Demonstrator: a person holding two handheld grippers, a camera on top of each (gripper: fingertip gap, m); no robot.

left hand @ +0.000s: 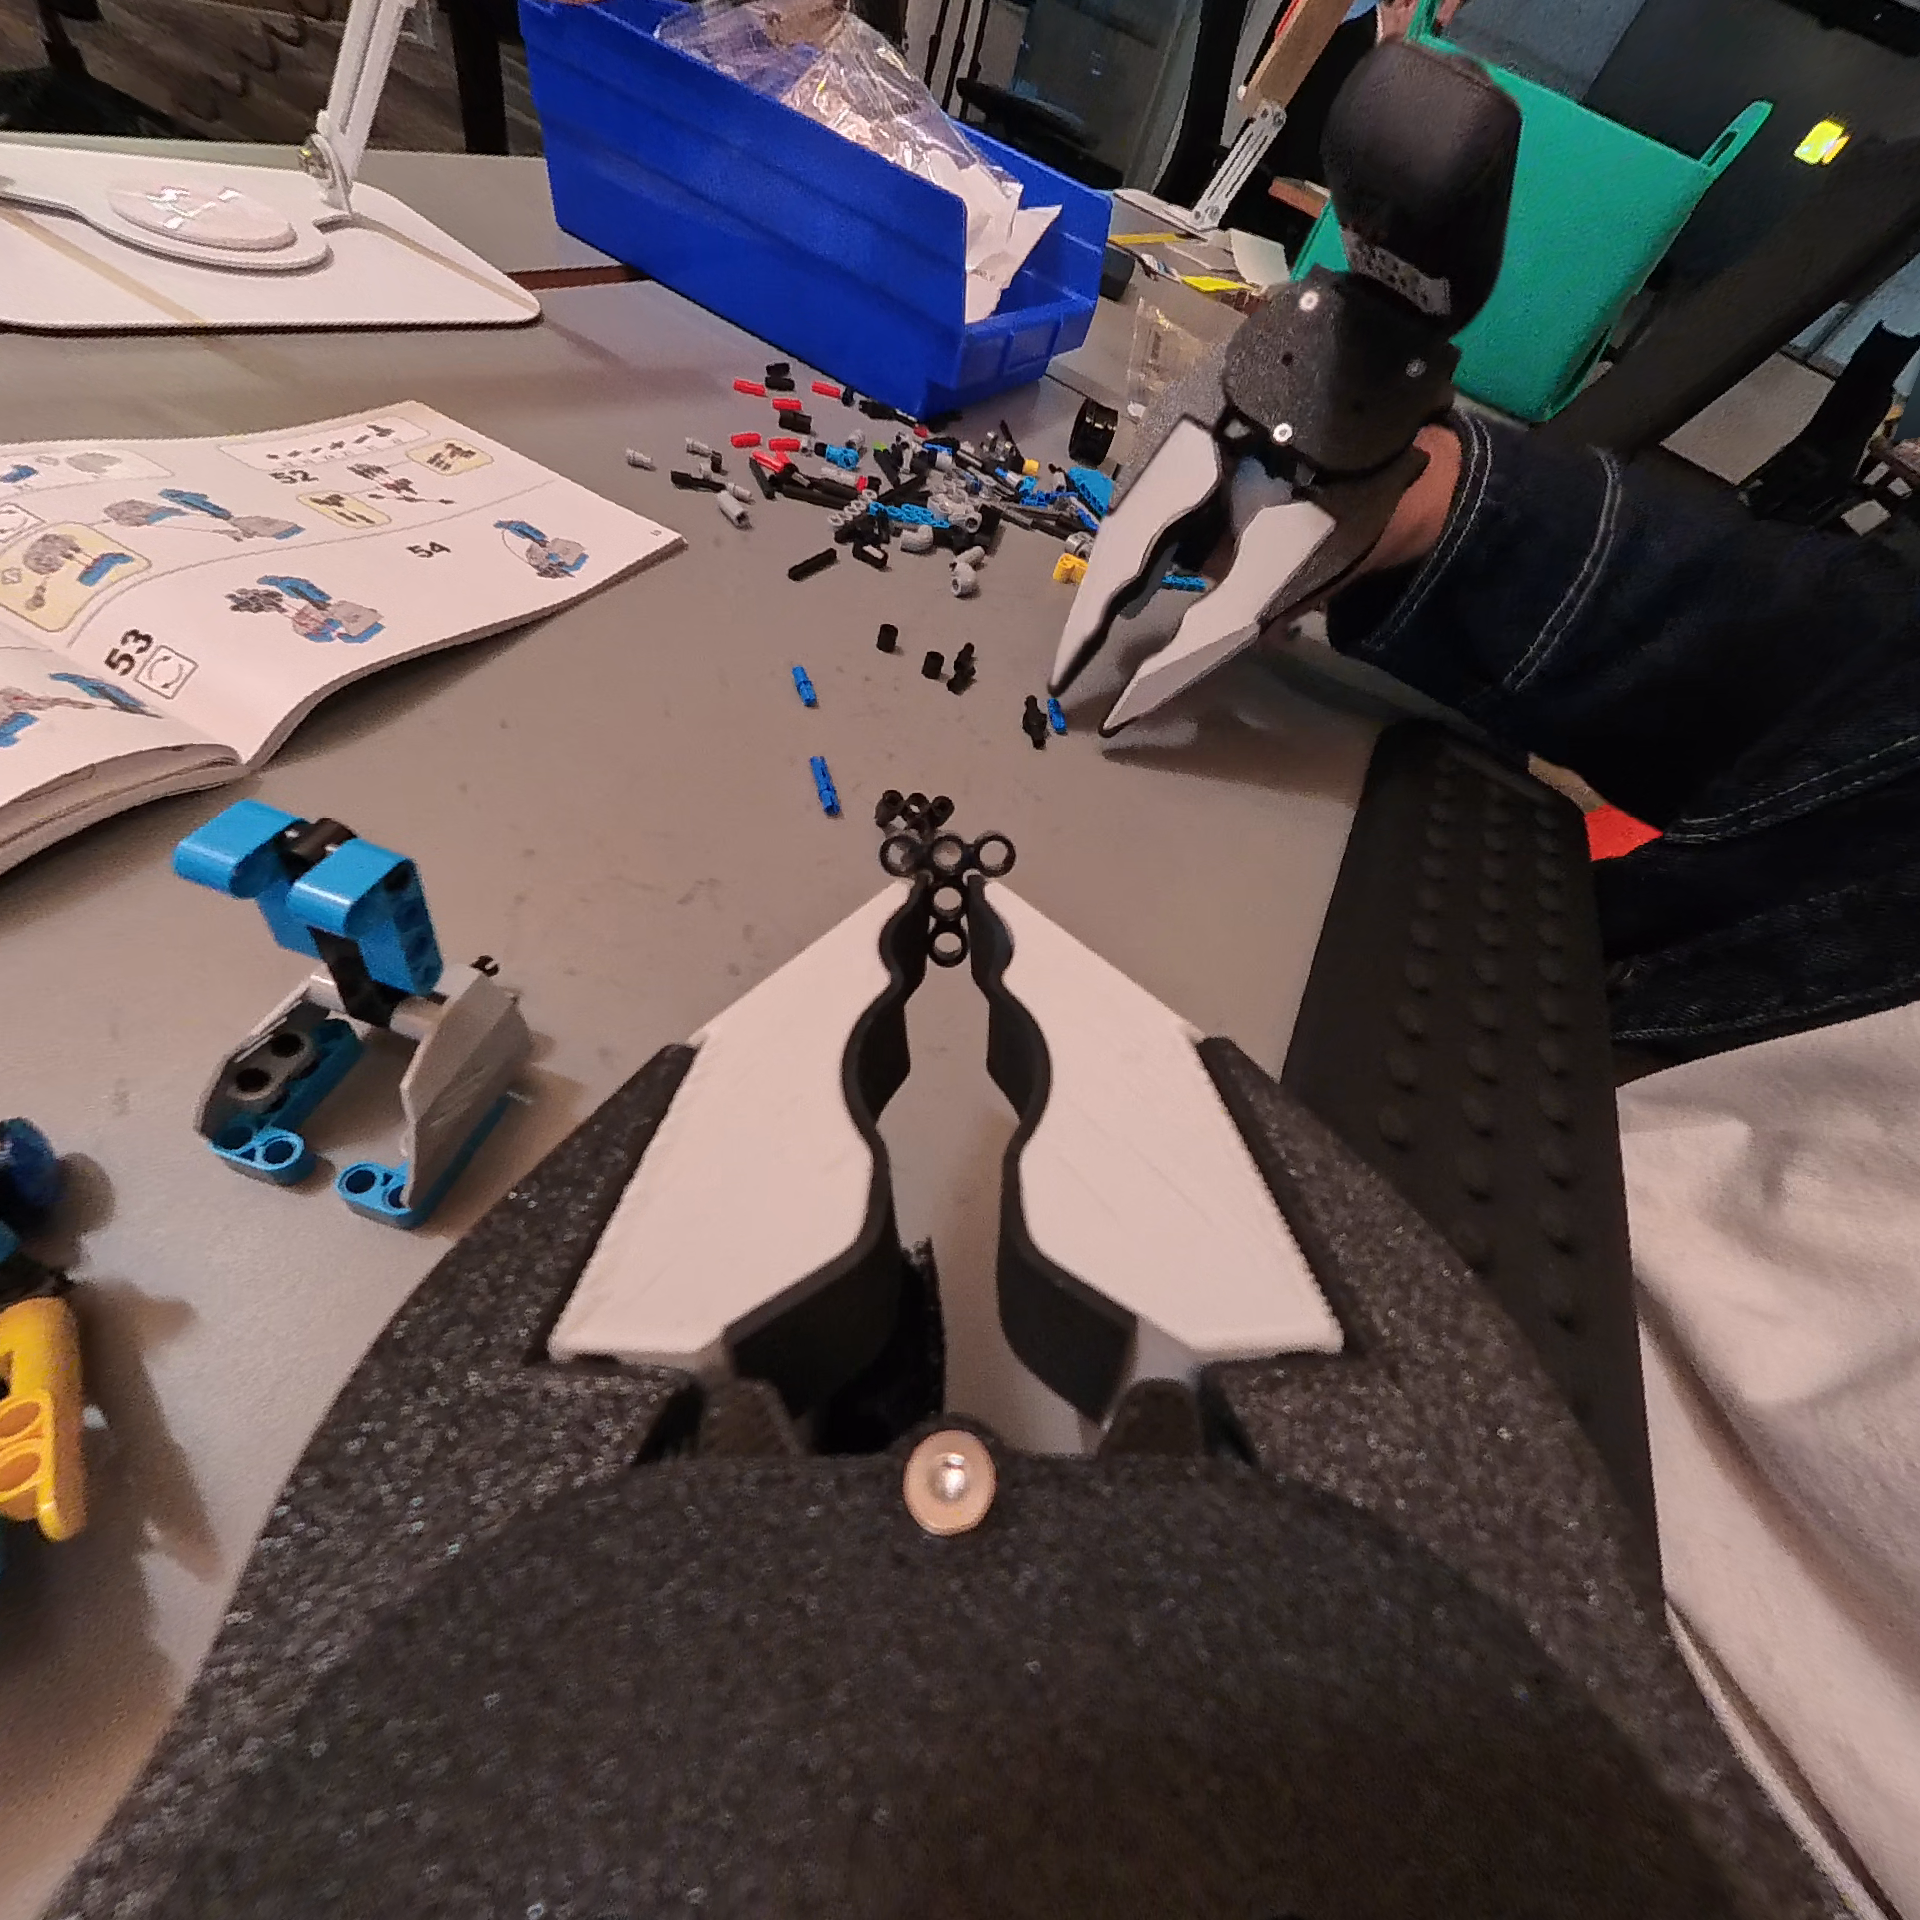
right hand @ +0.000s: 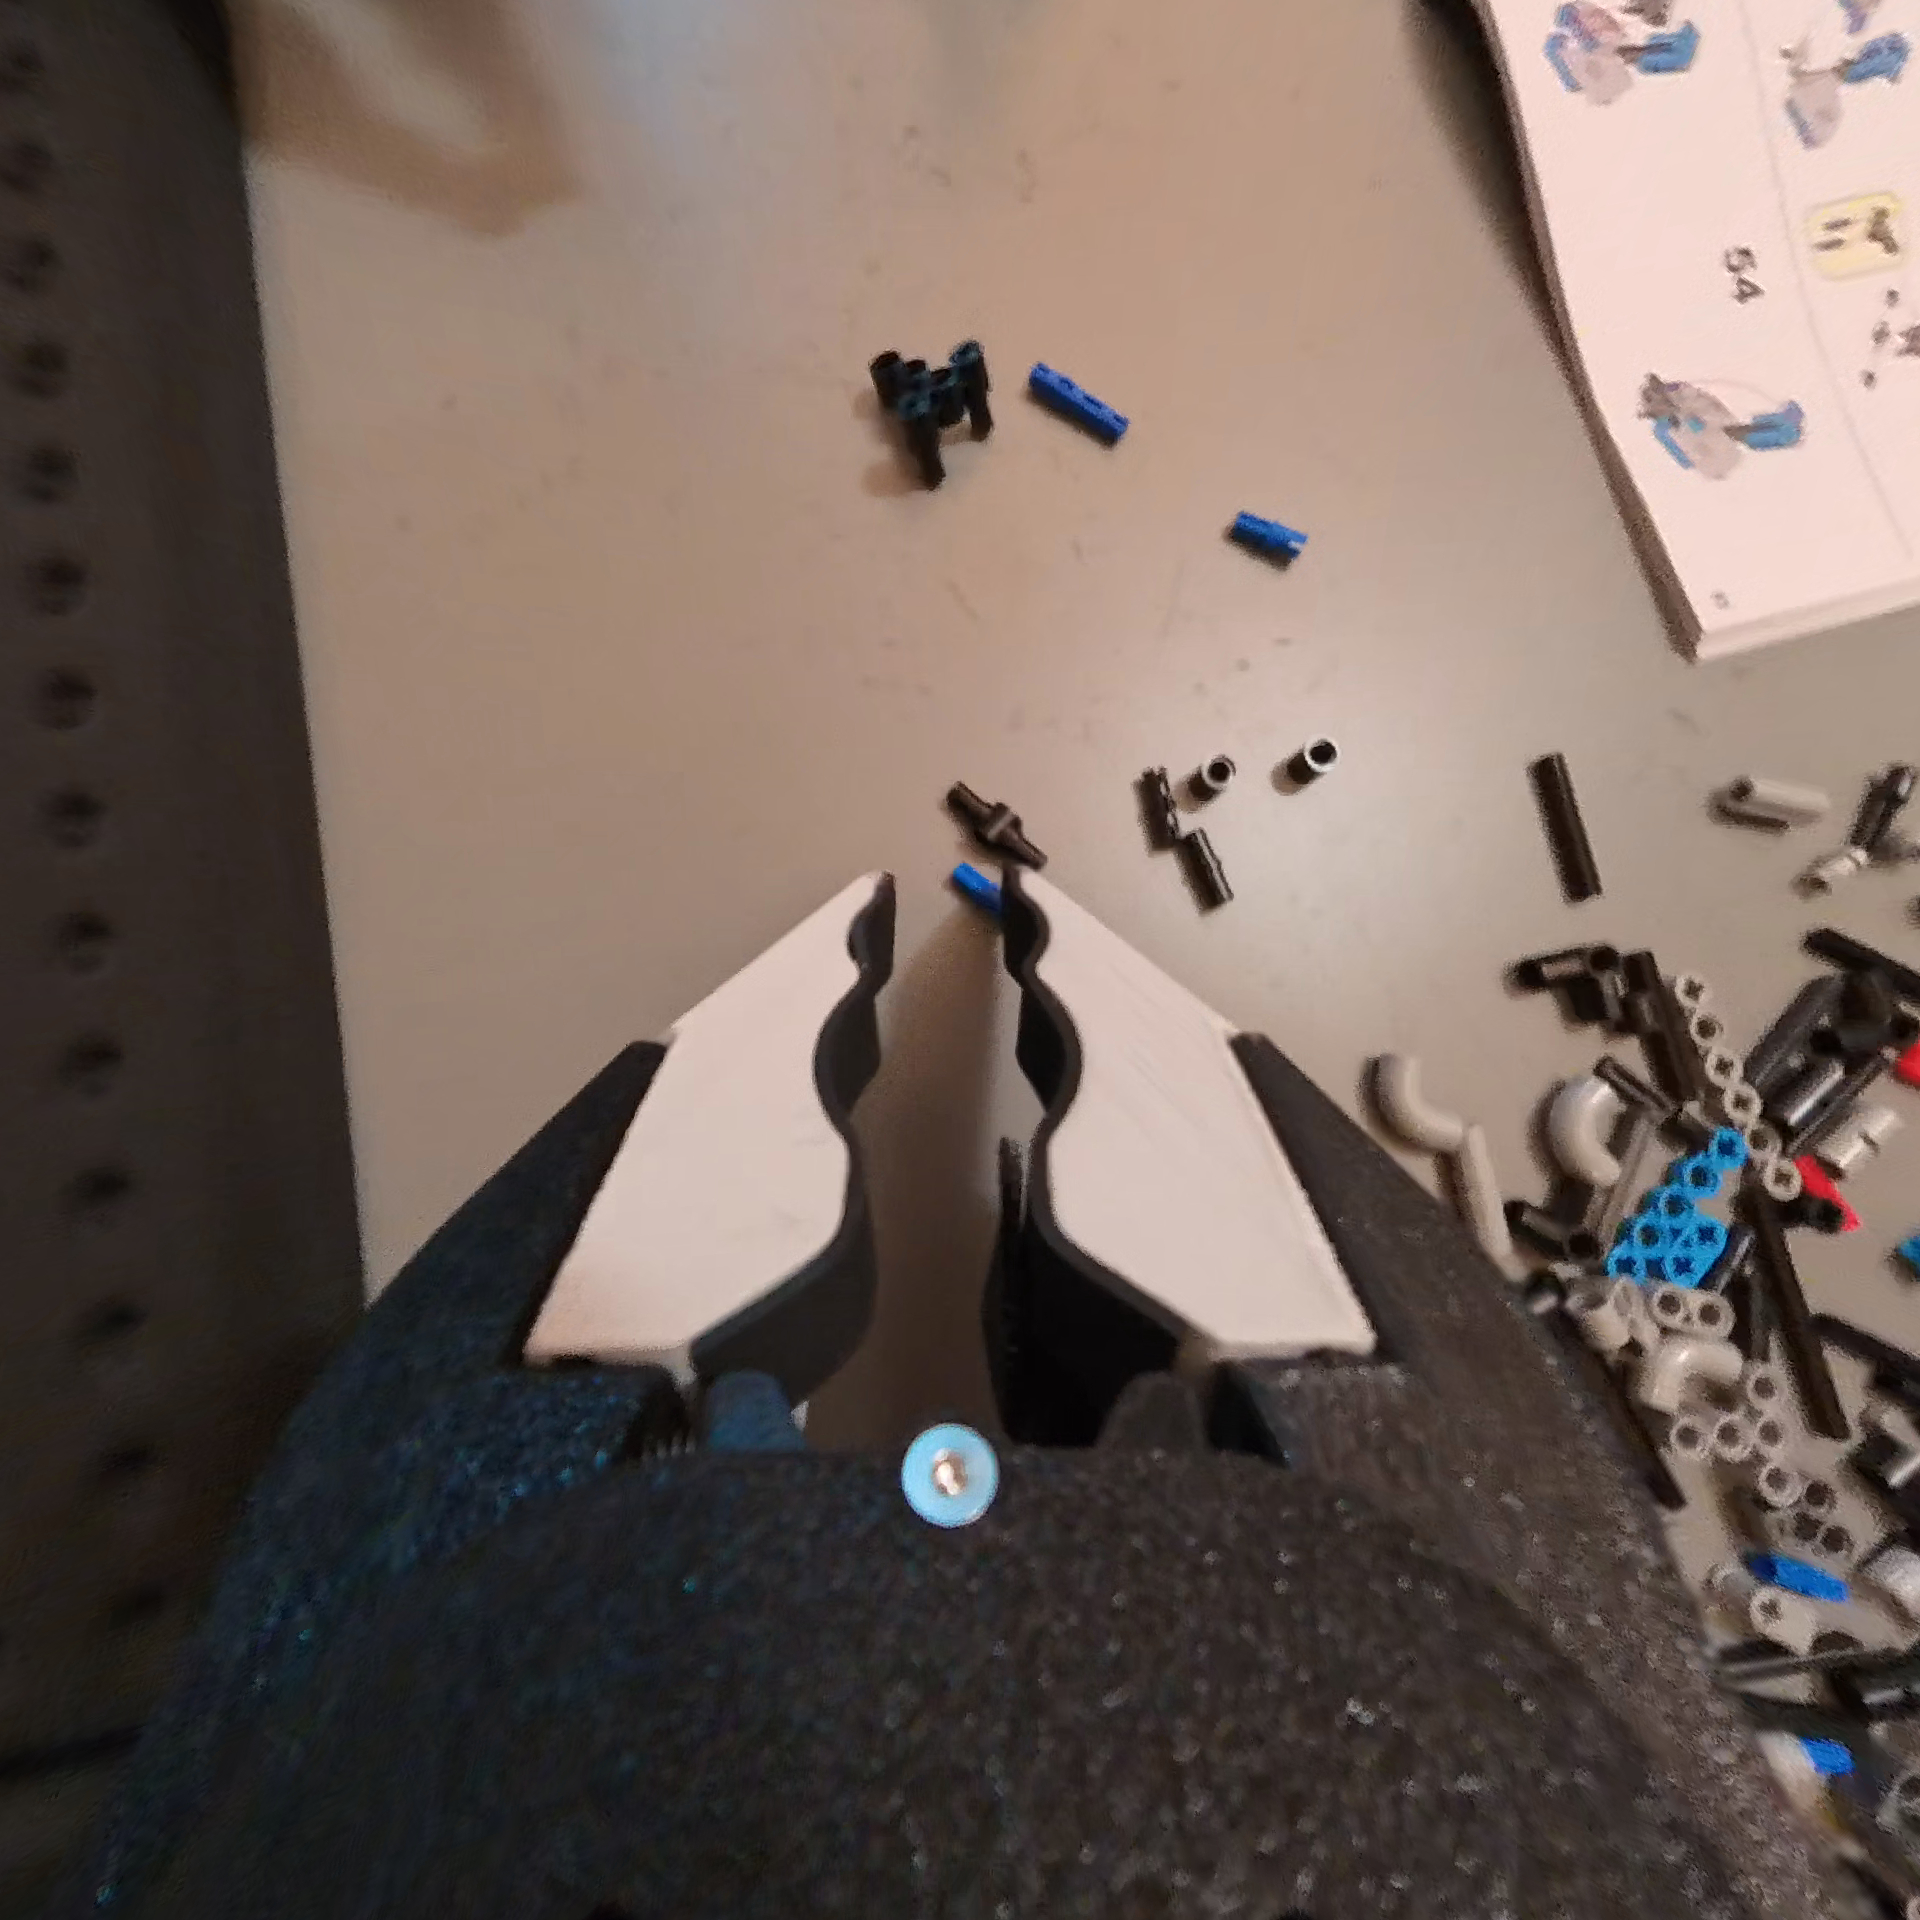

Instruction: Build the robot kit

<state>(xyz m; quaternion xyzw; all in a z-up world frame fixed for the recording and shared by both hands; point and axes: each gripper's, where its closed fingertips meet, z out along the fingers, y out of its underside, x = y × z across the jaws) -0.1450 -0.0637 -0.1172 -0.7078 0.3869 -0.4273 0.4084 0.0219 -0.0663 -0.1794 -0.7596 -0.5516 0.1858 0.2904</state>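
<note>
Your grey counter [left hand: 644,831] carries an open instruction booklet [left hand: 260,582] and a blue bin [left hand: 790,208]. Loose small building pieces [left hand: 914,488] lie scattered before the bin, and a blue-and-grey part-built model [left hand: 353,1018] stands near the booklet.

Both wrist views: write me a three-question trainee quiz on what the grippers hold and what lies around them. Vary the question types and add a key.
1. True or false: the left gripper is shut on a black T-shaped beam.
2. Multiple choice: which small part lies right at the fingertips of the right gripper? A) a yellow wheel B) a short blue pin beside a black pin C) a red axle
3. Fill in the blank: in the left wrist view, the bin behind the pile of loose parts is coloured ____.

Key: 1 true; 2 B; 3 blue.
</note>
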